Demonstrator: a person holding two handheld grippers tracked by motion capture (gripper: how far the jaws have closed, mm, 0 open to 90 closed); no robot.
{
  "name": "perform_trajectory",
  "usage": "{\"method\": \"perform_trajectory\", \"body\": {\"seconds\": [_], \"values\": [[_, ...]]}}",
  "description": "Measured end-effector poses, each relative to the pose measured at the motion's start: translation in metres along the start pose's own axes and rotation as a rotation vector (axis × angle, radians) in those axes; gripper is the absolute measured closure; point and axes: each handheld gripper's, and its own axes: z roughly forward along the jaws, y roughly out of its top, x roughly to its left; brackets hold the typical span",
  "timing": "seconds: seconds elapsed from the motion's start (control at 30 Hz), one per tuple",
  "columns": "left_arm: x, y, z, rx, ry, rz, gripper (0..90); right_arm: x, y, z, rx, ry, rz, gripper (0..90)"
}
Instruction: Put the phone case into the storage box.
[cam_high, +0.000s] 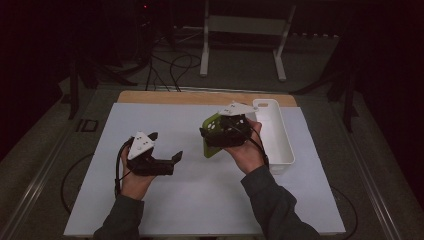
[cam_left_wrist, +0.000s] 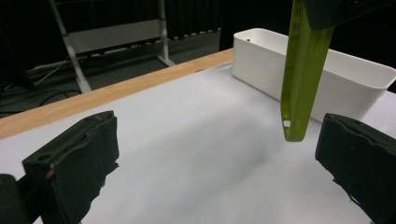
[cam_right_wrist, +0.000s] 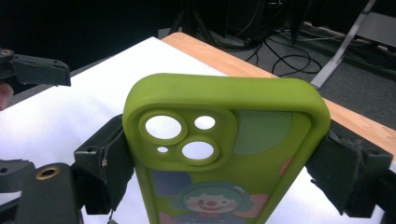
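In the high view, the left gripper (cam_high: 165, 146) was held with jaws spread wide and empty over the white sheet-covered table (cam_high: 200, 200); at about three o'clock from it, the right gripper (cam_high: 216, 134) was seen clamped on a lime-green soft phone case (cam_high: 210, 145), just beside the long white plastic bin (cam_high: 277, 135). In the left gripper view, the case (cam_left_wrist: 301, 79) was seen hanging edge-on, clear of the sheet, before the bin (cam_left_wrist: 355, 88). In the right gripper view, the case (cam_right_wrist: 224, 140) was gripped by both sides, camera holes uppermost, a cartoon clown printed below.
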Motion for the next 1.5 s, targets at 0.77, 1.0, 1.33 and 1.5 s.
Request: {"method": "perform_trajectory", "body": {"seconds": [0.77,1.0,1.33,1.5], "values": [[0.005,-0.01,-0.01,0.011,0.007,0.012,0.0,-0.011,-0.002,-0.002,0.006,-0.035,0.03,15.1],[0.008,-0.015,-0.013,0.011,0.009,0.002,0.0,-0.014,-0.003,-0.002,0.006,-0.038,0.038,15.1],[0.013,-0.017,-0.019,0.004,0.022,0.0,0.0,-0.019,-0.002,-0.002,0.003,-0.049,0.054,15.2],[0.016,-0.02,-0.022,0.007,0.022,-0.004,0.0,-0.022,-0.003,-0.003,0.004,-0.056,0.068,15.1]]}}
